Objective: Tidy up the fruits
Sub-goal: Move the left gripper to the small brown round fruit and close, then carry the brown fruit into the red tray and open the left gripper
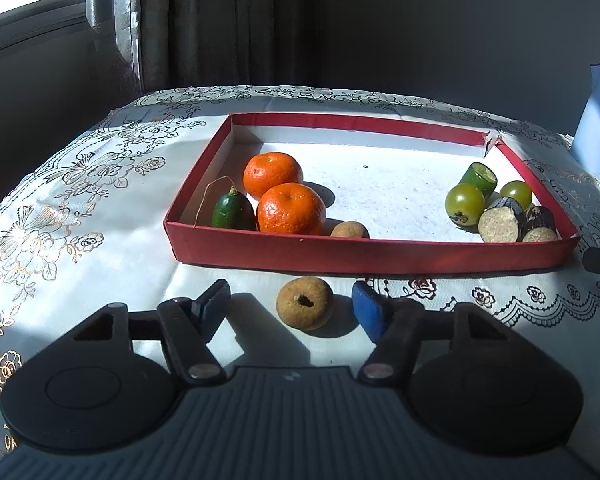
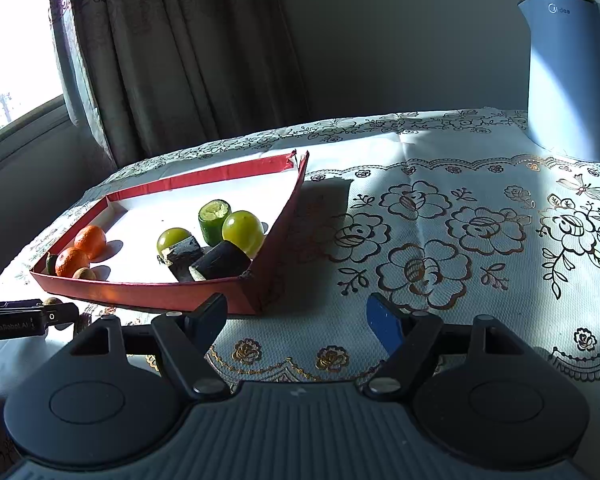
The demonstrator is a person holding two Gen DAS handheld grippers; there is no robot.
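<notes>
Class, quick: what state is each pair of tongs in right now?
Left tongs: open around the brown fruit, not touching it.
Right tongs: open, empty.

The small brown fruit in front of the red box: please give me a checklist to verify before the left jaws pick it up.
1. Brown fruit lies between the left gripper jaws: ok.
2. Pads pressing on it: not ok; gaps show on both sides.
3. Fruit rests alone on the tablecloth, nothing touching it: ok.
4. Red box has bare floor beside the other brown fruit: ok.
5. Right gripper open, empty and off to the side: ok.
6. Fruit firmness: cannot tell.
</notes>
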